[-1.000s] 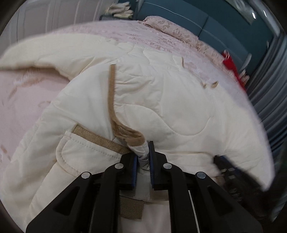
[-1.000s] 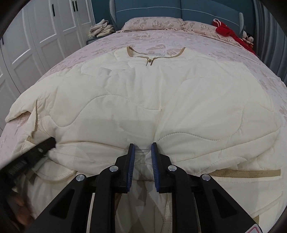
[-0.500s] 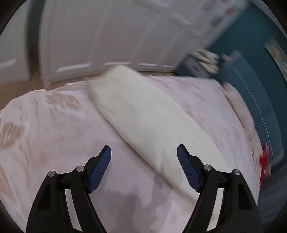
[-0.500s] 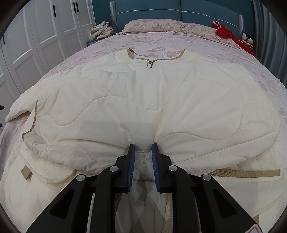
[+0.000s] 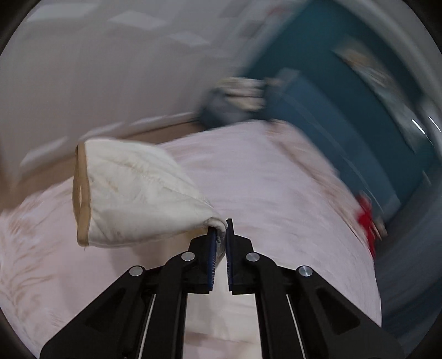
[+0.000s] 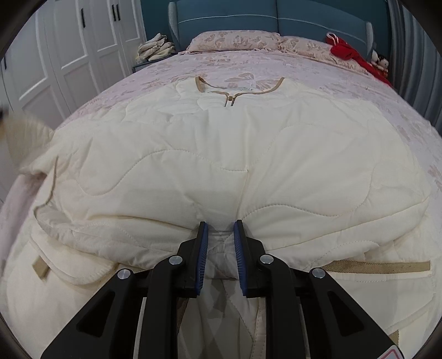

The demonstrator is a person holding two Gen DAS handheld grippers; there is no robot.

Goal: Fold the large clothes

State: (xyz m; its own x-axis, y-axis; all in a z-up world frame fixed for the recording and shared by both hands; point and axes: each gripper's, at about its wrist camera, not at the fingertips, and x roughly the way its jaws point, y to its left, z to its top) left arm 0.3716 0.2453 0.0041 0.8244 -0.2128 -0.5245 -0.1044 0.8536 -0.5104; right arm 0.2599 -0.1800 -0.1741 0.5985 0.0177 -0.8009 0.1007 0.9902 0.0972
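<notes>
A large cream quilted jacket point(image 6: 221, 154) with tan trim lies on the bed, collar at the far end. My right gripper point(image 6: 220, 225) is shut on a bunched fold of its near hem. My left gripper point(image 5: 220, 224) is shut on the jacket's left sleeve point(image 5: 132, 193) and holds it lifted above the bed; its tan cuff points left. The lifted sleeve also shows blurred at the left edge of the right wrist view point(image 6: 25, 138).
The pink patterned bedspread point(image 6: 248, 66) covers the bed. Pillows point(image 6: 237, 41) and a teal headboard point(image 6: 276, 16) are at the far end. A red garment point(image 6: 350, 55) lies far right. White wardrobe doors point(image 6: 55, 55) and a nightstand with folded cloths point(image 6: 154, 49) stand left.
My left gripper let go of the jacket's hem, swung left while open, then closed on the sleeve and lifted it. My right gripper has kept its hold and not moved.
</notes>
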